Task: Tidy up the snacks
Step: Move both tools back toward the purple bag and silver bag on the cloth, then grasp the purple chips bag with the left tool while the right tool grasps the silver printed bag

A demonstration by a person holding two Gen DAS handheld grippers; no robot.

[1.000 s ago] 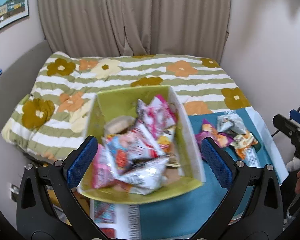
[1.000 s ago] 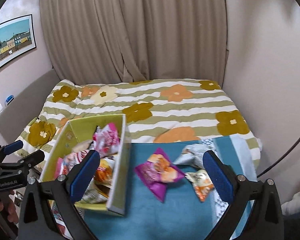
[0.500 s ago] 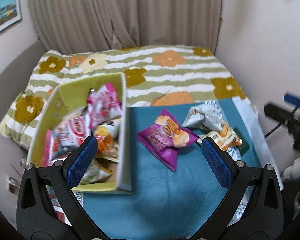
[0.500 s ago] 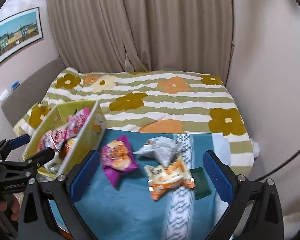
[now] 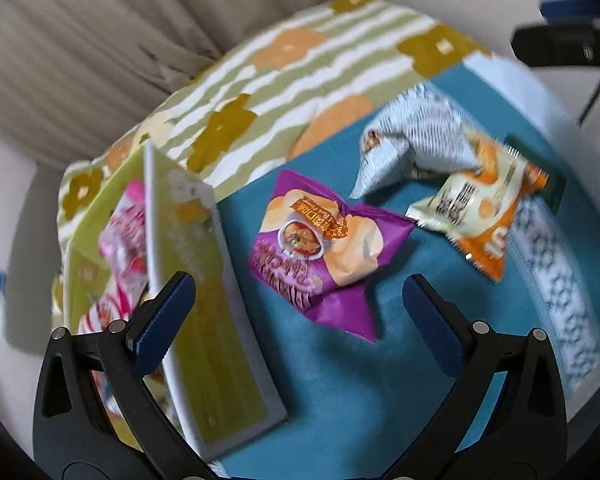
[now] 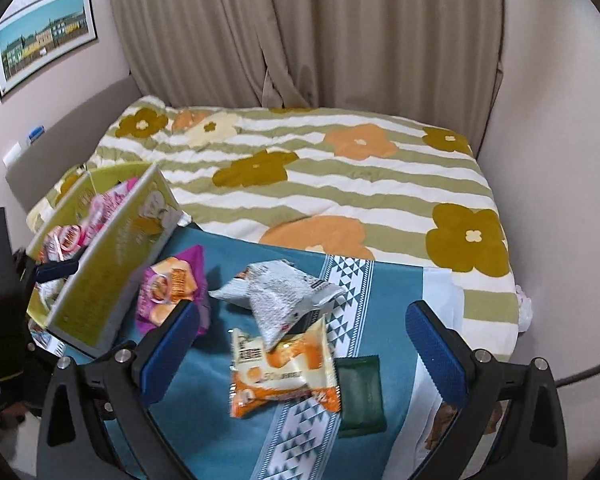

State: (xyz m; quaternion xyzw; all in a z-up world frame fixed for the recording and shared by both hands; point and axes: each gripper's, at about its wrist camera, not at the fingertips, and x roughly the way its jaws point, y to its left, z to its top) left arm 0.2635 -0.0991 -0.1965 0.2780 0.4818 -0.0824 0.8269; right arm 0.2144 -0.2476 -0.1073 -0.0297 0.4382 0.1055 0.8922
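Note:
A yellow-green box (image 5: pixel 216 344) (image 6: pixel 112 264) holding several snack packs stands at the left of a teal cloth (image 5: pixel 340 392) (image 6: pixel 204 400). Loose on the cloth lie a purple bag (image 5: pixel 324 252) (image 6: pixel 172 292), a grey-white bag (image 5: pixel 416 144) (image 6: pixel 280 296), an orange bag (image 5: pixel 484 208) (image 6: pixel 284 372) and a dark green packet (image 5: pixel 556 188) (image 6: pixel 358 392). My left gripper (image 5: pixel 298 322) is open just before the purple bag, its left finger over the box wall. My right gripper (image 6: pixel 302 338) is open above the orange bag. Neither holds anything.
The cloth lies at the foot of a bed with a striped flower quilt (image 6: pixel 340 184). Curtains (image 6: pixel 300 32) hang behind, and a wall stands close on the right. The left gripper's blue tip (image 6: pixel 56 270) shows by the box; the right gripper (image 5: pixel 568 44) shows top right.
The left gripper swung right from over the box to the purple bag, tilting and coming closer. The right gripper also shifted right, now over the orange bag. Both stayed open.

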